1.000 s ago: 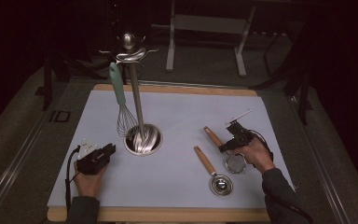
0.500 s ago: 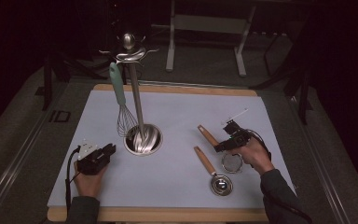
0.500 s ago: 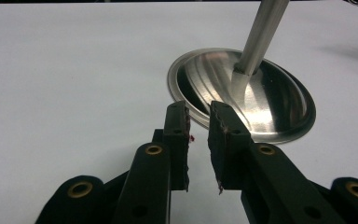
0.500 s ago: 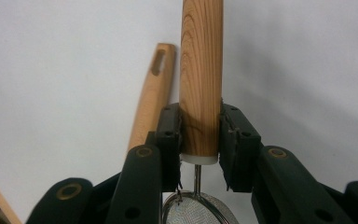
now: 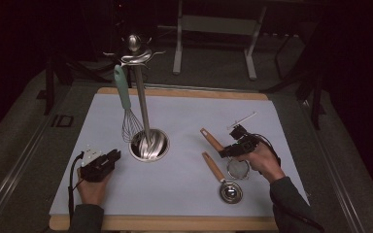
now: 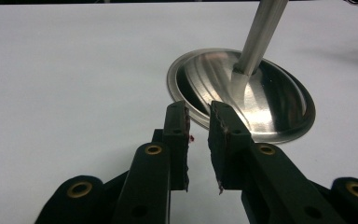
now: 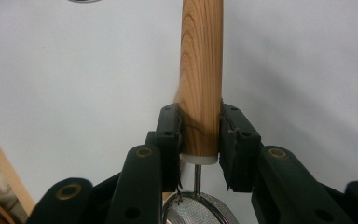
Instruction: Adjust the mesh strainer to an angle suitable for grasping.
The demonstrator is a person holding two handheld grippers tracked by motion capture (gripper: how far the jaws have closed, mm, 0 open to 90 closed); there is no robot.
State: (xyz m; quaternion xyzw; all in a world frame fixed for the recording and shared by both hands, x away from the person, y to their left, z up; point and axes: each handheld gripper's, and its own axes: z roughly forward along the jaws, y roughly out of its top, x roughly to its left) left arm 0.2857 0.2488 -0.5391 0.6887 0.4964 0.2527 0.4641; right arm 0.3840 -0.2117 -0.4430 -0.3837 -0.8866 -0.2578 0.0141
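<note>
A small mesh strainer (image 5: 238, 169) with a wooden handle (image 7: 200, 70) lies right of centre on the white mat. My right gripper (image 5: 233, 148) is shut on that handle near the mesh end; in the right gripper view both pads (image 7: 171, 135) press the wood and the mesh (image 7: 200, 212) shows just below. Resting on the mat at the left, my left gripper (image 5: 112, 158) points at the stand's base. Its jaws stand a little apart around nothing, with its tips (image 6: 198, 109) just short of the steel base (image 6: 261, 102).
A steel utensil stand (image 5: 149, 144) rises from the mat's middle, and a teal-handled whisk (image 5: 127, 119) hangs from its top hooks. A wooden-handled steel measuring cup (image 5: 230, 191) lies just left of the strainer. The wooden table edge (image 5: 165, 222) runs along the front.
My right gripper has shifted slightly left along with the strainer's handle; the mesh end stays about where it was. The left gripper has not moved.
</note>
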